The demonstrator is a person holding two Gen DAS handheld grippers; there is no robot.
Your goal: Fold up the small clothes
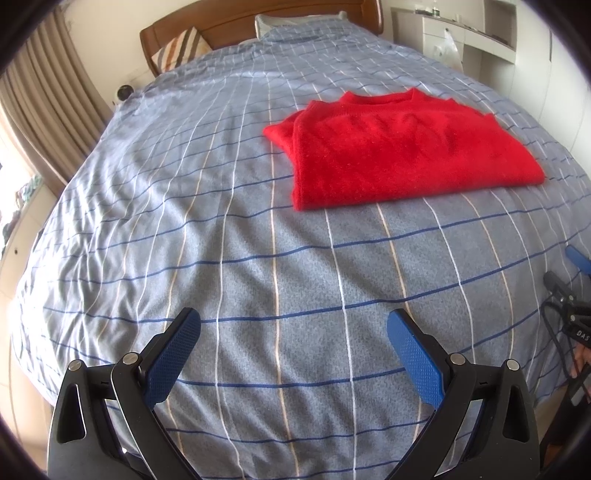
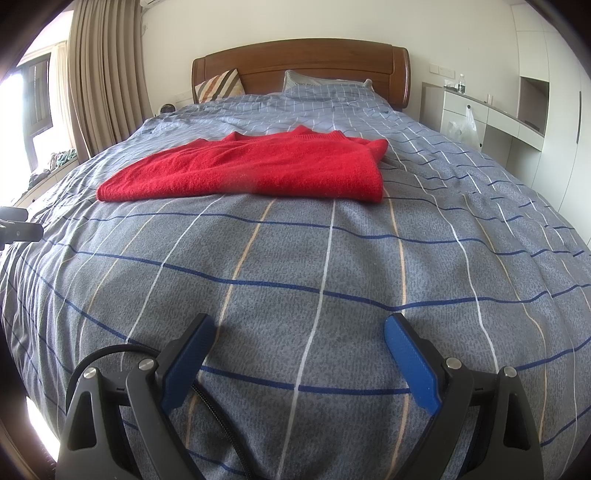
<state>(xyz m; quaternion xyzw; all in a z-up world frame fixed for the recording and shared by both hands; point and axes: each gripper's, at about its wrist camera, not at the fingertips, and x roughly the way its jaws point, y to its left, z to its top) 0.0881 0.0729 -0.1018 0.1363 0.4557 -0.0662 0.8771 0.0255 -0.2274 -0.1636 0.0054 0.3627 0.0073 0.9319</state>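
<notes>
From my left gripper (image 1: 293,325) I see its blue-padded fingers (image 1: 173,354) spread wide with nothing between them, hovering over the grey-blue checked bedspread (image 1: 221,258). Ahead and off to the right lies the red sweater (image 1: 399,151), folded into a flat rectangle on the bedspread, its neckline toward the wooden headboard (image 1: 258,22) and one folded layer sticking out at its left edge. It sits well apart from my fingertips. At the far right edge of this view I catch a bit of the other tool's black frame and blue pad. Moving over to my right gripper (image 2: 299,328), its fingers (image 2: 410,365) are also spread wide and hold nothing, with a black cable (image 2: 218,413) running across the cover just beside the left finger. Here the sweater (image 2: 251,170) lies ahead, slightly left of centre, midway up the bed, with a striped pillow (image 2: 221,86) against the headboard and a white desk (image 2: 491,114) along the right wall.
</notes>
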